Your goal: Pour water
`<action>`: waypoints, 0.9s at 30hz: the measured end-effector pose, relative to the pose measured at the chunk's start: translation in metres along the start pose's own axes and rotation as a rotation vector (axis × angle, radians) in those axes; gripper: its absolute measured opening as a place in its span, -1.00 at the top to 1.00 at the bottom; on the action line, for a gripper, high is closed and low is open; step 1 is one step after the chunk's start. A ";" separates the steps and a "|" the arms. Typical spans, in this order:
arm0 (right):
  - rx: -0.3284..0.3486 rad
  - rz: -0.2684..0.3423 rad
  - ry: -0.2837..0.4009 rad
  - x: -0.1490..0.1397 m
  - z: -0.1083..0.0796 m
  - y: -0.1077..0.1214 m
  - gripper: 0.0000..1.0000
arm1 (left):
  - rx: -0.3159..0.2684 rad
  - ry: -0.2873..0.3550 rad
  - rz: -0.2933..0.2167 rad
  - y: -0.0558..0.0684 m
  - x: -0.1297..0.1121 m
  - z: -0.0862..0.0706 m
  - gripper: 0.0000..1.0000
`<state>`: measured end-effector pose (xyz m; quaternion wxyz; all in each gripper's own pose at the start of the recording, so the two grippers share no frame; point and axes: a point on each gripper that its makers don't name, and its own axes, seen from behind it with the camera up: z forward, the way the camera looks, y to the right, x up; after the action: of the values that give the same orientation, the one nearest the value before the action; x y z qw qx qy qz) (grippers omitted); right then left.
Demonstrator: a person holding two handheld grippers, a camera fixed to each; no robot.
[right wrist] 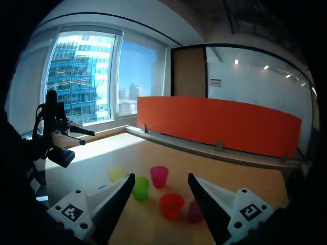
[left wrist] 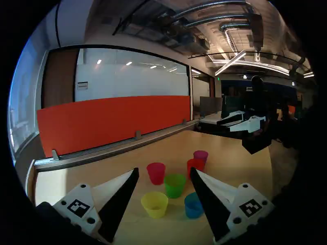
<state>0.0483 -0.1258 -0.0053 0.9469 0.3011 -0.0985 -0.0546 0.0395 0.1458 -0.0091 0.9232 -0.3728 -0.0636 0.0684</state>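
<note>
Several coloured plastic cups stand upright in a loose cluster on the wooden table (left wrist: 229,159): a pink cup (left wrist: 156,172), a green cup (left wrist: 175,184), a yellow cup (left wrist: 155,203), a blue cup (left wrist: 193,205), a red cup (left wrist: 195,165) and a purple cup (left wrist: 200,155). My left gripper (left wrist: 163,171) hovers open above them, holding nothing. My right gripper (right wrist: 160,176) is open too, above the same cluster from the other side: pink cup (right wrist: 159,176), green cup (right wrist: 140,188), yellow cup (right wrist: 116,174), red cup (right wrist: 171,206), purple cup (right wrist: 194,212). I cannot see whether any cup holds water.
An orange partition (left wrist: 114,120) with a metal rail runs along the table's far edge. The right gripper (left wrist: 245,122) shows beyond the cups at the right. The left gripper (right wrist: 79,136) shows at the far left, before tall windows (right wrist: 81,81).
</note>
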 end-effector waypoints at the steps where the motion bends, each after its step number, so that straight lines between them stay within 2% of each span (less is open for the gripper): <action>1: 0.000 -0.001 0.000 0.000 0.001 0.000 -1.00 | 0.000 -0.002 0.002 -0.001 -0.001 0.001 -0.85; 6: 0.012 0.002 -0.010 -0.005 0.004 -0.001 -1.00 | -0.017 -0.015 0.004 0.000 -0.006 0.003 -0.85; 18: 0.043 0.000 -0.059 -0.023 0.016 0.000 -1.00 | -0.129 -0.071 0.009 0.020 -0.031 0.009 -0.85; 27: 0.062 0.009 -0.072 -0.030 0.032 0.000 -1.00 | -0.194 -0.110 0.012 0.030 -0.050 0.020 -0.85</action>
<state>0.0126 -0.1386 0.0157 0.9332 0.3275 -0.1357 -0.0582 -0.0148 0.1722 -0.0192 0.8774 -0.4565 -0.1182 0.0877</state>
